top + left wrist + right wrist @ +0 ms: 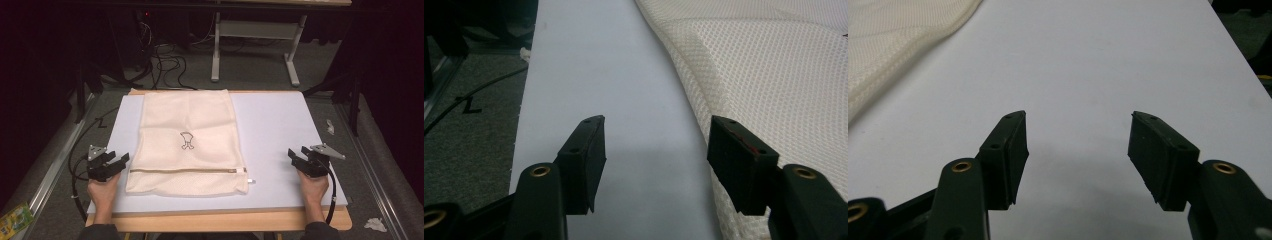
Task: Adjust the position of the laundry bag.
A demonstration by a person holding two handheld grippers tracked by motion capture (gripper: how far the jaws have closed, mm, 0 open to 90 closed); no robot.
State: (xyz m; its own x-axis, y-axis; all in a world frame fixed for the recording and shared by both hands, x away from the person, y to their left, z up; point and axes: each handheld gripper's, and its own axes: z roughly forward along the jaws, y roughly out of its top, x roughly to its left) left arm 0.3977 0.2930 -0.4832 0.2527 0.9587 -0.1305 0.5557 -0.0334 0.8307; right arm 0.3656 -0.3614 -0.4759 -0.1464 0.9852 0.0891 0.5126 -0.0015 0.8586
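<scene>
A cream mesh laundry bag [187, 140] lies flat on the white table mat [280, 130], with a small printed figure in its middle and a zipper [190, 170] running across near its front edge. The zipper pull [251, 181] sticks out at the bag's right corner. My left gripper [119, 161] rests just left of the bag's front corner, jaws open and empty; in the left gripper view [655, 142] the mesh bag [774, 75] lies along the right jaw. My right gripper [295, 155] stands open over bare mat at the right, and its own view [1077, 137] shows nothing between the jaws.
The mat lies on a wooden table [220, 221] with its front edge near the person's hands. Cables [165, 65] and a table frame [255, 45] stand on the dark floor beyond. Crumpled paper [375, 224] lies on the floor at the right.
</scene>
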